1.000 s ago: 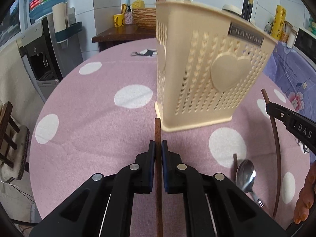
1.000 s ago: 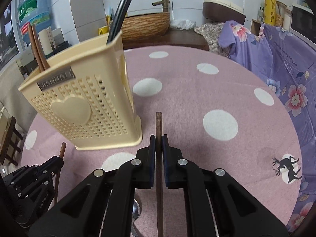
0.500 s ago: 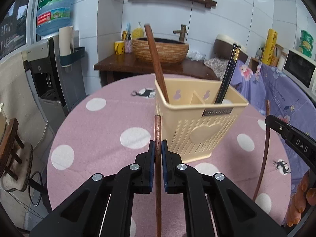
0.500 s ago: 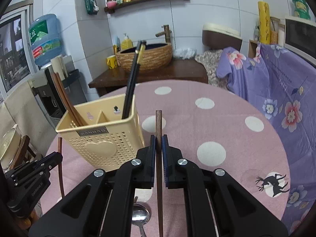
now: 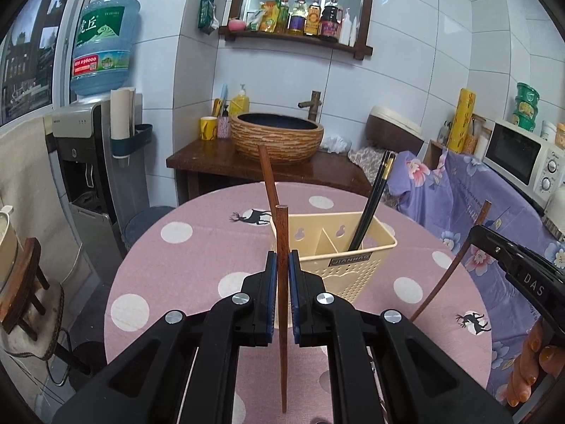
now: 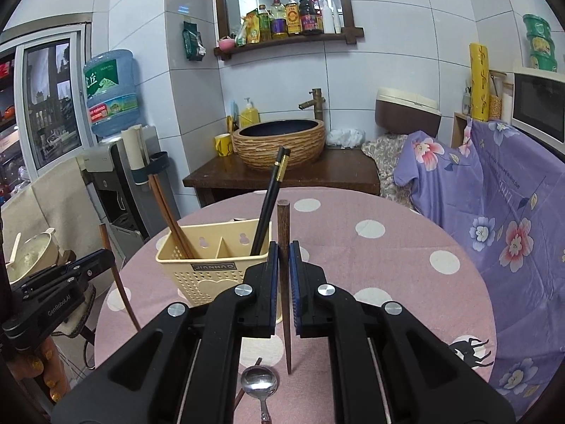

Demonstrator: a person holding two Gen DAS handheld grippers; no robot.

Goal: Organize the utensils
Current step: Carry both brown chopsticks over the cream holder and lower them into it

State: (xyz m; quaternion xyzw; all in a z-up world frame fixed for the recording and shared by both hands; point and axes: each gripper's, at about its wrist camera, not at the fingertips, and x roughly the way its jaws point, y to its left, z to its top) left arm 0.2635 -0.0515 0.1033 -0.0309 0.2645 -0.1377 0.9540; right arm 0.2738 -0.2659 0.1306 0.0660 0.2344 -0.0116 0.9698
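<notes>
A cream plastic utensil holder (image 5: pixel 353 265) (image 6: pixel 208 268) stands on the pink dotted table (image 5: pixel 197 247). In it lean a brown chopstick pair (image 6: pixel 169 212) at the left and black chopsticks (image 6: pixel 270 198) in the right compartment. My left gripper (image 5: pixel 282 265) is shut on a brown chopstick (image 5: pixel 281 226), held upright above the table just in front of the holder. My right gripper (image 6: pixel 283 258) is shut on another brown chopstick (image 6: pixel 283 219), to the right of the holder. Each gripper shows at the edge of the other's view. A steel spoon (image 6: pixel 259 381) lies on the table below the right gripper.
Behind the table stands a wooden counter (image 5: pixel 219 159) with a woven basin (image 5: pixel 277 136). A water dispenser (image 5: pixel 84 162) is at the left, a stool (image 5: pixel 24 293) lower left. A purple floral cloth (image 6: pixel 494 205) drapes the right side, and a microwave (image 5: pixel 519 155) sits above it.
Both grippers have risen with their chopsticks and tipped up. The holder went from close and large to lower and smaller in both views, and its open top shows now.
</notes>
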